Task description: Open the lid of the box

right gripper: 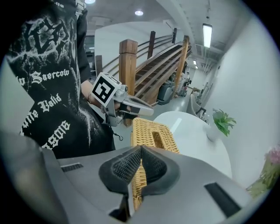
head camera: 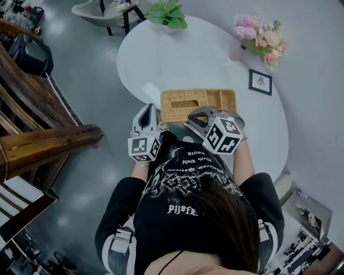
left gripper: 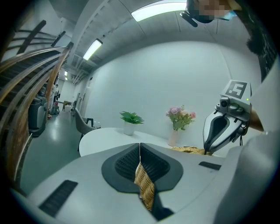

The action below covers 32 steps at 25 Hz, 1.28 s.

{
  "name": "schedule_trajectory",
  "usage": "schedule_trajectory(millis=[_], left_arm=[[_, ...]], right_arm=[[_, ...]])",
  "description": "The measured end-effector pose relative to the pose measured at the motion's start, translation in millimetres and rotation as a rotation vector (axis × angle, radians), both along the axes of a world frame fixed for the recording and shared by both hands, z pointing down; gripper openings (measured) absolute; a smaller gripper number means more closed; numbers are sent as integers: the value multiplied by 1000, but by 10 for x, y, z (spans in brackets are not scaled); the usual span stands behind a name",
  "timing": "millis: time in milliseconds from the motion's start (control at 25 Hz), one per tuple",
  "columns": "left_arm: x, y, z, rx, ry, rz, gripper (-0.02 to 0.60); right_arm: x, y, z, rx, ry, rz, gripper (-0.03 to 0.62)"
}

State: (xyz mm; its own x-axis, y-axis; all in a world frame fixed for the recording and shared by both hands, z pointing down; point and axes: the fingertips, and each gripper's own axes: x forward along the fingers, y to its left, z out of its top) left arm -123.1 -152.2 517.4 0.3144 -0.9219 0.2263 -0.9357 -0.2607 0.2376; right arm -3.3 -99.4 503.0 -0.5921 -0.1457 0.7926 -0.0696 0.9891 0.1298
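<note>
A woven wicker box lies on the white oval table, close to its near edge. Its lid has a long slot; in the head view open compartments show at the box's right end. My left gripper is at the box's near left corner, and in the left gripper view it is shut on a strip of wicker. My right gripper is at the near edge, and in the right gripper view it is shut on the wicker rim. Whether the lid is raised cannot be told.
On the far side of the table stand a potted green plant, a vase of pink flowers and a small framed picture. A wooden stair railing runs along the left. A chair stands behind the table.
</note>
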Motion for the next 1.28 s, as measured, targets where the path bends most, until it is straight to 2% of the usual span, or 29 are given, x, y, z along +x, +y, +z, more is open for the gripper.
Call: schedule_trajectory(millis=[400,720,1280], left_arm=[[-14,-184,-34,17,6,13,23],[-29,-278,-23,16,10,22,23],[-118,-372,-17,20,11,36,23]], right_arm=[[-41,-282,-370,34,-69,23,32],[-49,-402,-515,60,-85,9,32],[-86,-872,-799,178,-81,34,32]])
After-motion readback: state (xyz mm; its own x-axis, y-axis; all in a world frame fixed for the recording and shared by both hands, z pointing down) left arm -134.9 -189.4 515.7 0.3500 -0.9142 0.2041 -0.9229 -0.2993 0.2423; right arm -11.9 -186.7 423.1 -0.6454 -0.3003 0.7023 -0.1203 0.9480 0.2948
